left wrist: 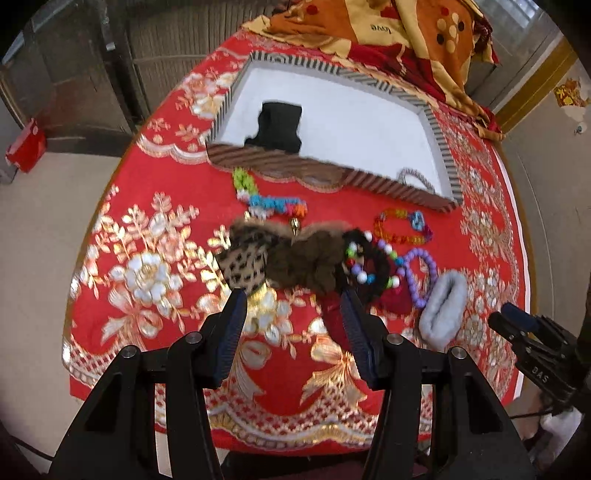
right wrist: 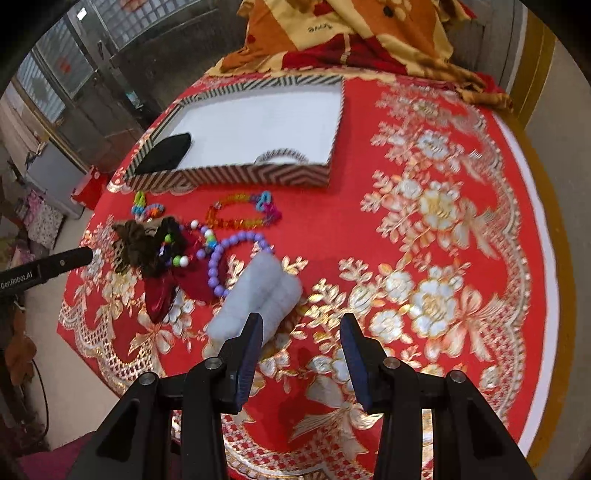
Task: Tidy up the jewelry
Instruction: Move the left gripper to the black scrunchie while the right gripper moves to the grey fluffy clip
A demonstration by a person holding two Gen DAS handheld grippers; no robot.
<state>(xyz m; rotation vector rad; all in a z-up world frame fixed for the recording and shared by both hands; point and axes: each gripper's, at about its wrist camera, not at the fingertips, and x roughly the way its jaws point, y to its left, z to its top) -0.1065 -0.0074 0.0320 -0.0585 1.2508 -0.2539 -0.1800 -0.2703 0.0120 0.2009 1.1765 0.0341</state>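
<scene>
A striped tray (left wrist: 325, 177) (right wrist: 229, 177) with a white floor holds a black cloth piece (left wrist: 277, 127) (right wrist: 166, 153) and a striped bangle (left wrist: 417, 177) (right wrist: 280, 155). In front of it lie a leopard scrunchie (left wrist: 245, 262), a brown scrunchie (left wrist: 306, 258) (right wrist: 136, 243), a black beaded band (left wrist: 369, 262), a purple bead bracelet (left wrist: 419, 273) (right wrist: 225, 258), an orange bead bracelet (left wrist: 402, 229) (right wrist: 240, 212), a coloured chain (left wrist: 273, 203) and a pale grey scrunchie (left wrist: 443, 306) (right wrist: 258, 295). My left gripper (left wrist: 293, 299) is open, just short of the brown scrunchie. My right gripper (right wrist: 301, 325) is open beside the grey scrunchie.
A red cloth with gold flowers (right wrist: 424, 258) covers the round table. A folded orange and red blanket (left wrist: 399, 33) (right wrist: 351, 37) lies at the far edge behind the tray. The right gripper shows at the left wrist view's right edge (left wrist: 517, 321).
</scene>
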